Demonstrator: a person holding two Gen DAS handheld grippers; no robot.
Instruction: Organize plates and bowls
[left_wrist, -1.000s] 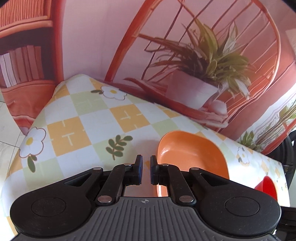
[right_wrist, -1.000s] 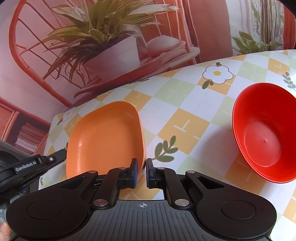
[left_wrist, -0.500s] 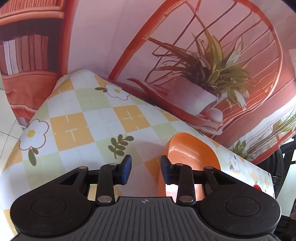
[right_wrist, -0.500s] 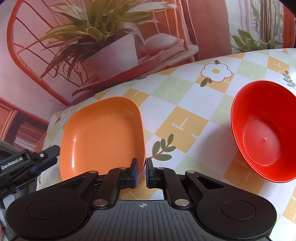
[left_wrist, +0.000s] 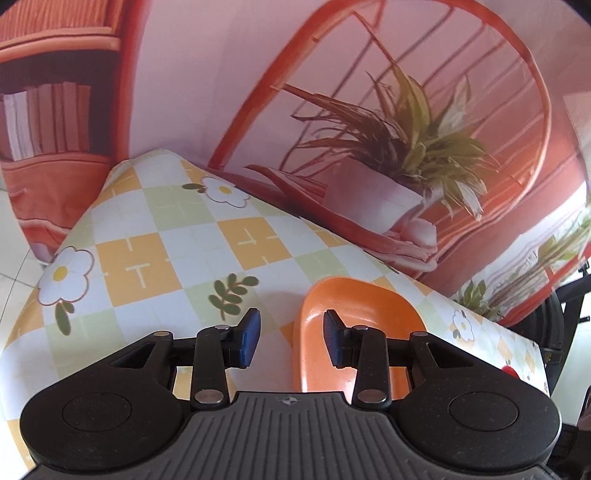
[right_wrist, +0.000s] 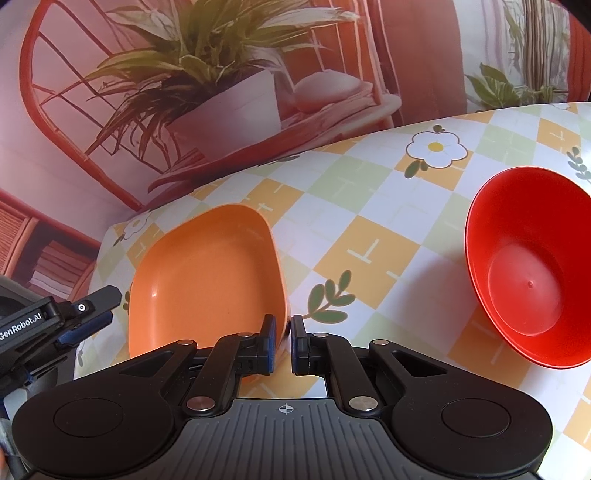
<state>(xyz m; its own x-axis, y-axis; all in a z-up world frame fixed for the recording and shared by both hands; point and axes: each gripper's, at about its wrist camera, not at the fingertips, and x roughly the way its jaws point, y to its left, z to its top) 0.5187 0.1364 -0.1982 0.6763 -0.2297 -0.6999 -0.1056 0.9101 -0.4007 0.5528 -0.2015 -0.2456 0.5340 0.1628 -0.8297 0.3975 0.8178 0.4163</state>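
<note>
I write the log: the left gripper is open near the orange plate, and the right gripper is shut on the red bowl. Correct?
Not quite. The right gripper is shut on nothing; the right wrist view shows the red bowl standing apart on the table. The left gripper is indeed open near the orange plate.

Glossy plastic orange plate (right_wrist: 207, 273), red bowl (right_wrist: 532, 266)

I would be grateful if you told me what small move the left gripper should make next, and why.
Probably ease the left gripper forward and close on the near rim of the orange plate. Its jaws stand open with one finger over the plate and one outside it. The right gripper, nearly closed, grips nothing, and the red bowl sits apart.
</note>
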